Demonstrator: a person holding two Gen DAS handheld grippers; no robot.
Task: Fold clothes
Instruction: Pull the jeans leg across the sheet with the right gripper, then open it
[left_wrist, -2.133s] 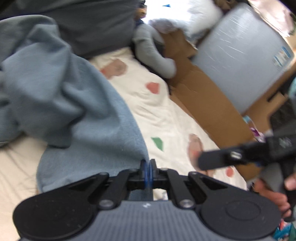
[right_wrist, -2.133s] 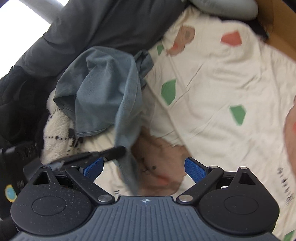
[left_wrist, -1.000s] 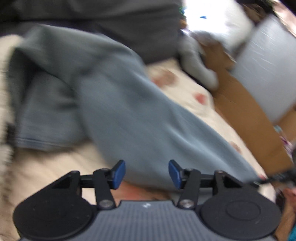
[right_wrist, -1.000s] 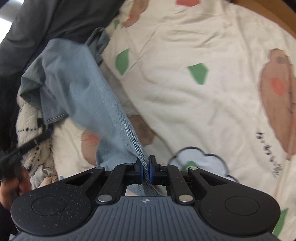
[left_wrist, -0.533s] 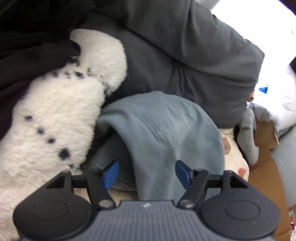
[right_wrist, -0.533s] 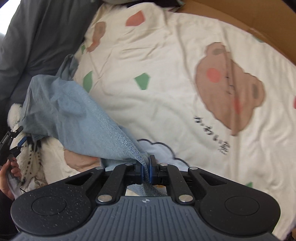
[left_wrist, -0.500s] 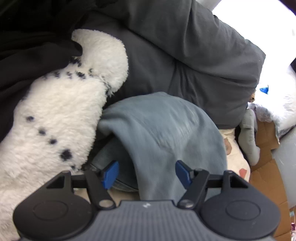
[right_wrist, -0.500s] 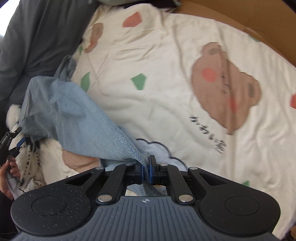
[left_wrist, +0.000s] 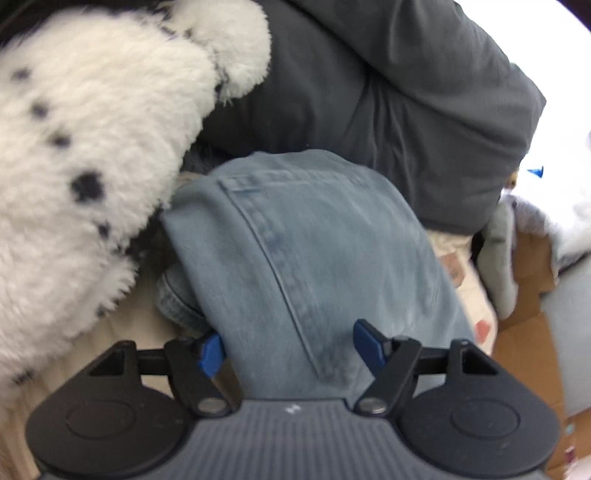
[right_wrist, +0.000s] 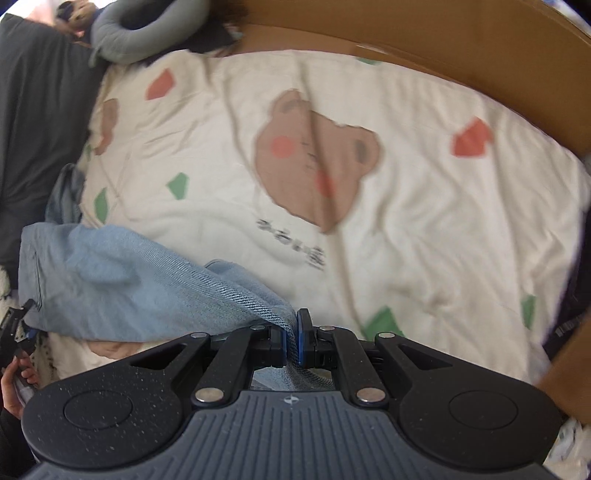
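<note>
Pale blue denim, a pair of jeans (left_wrist: 314, 251), lies stretched across the bed between the two claws. The left claw (left_wrist: 288, 345) stands about half open astride the jeans, its blue pads (left_wrist: 211, 349) on either side of a seamed fold; its jaws have just been closing, the cloth is between them, and the pads do not yet press on it. The right claw (right_wrist: 291, 341) is clamped tight on a hem edge of the same jeans (right_wrist: 122, 284), which run from it toward the left of the view. Under them spreads a cream bedsheet (right_wrist: 424, 229) printed with a brown bear face and red and green patches. A white fluffy garment with black spots (left_wrist: 92, 155) touches the jeans on the left, and a dark grey quilt (left_wrist: 406, 103) lies behind them. Brown cardboard (right_wrist: 443, 55) borders the sheet's far side. A hand (right_wrist: 16, 376) shows at the lower left edge of the right wrist view
</note>
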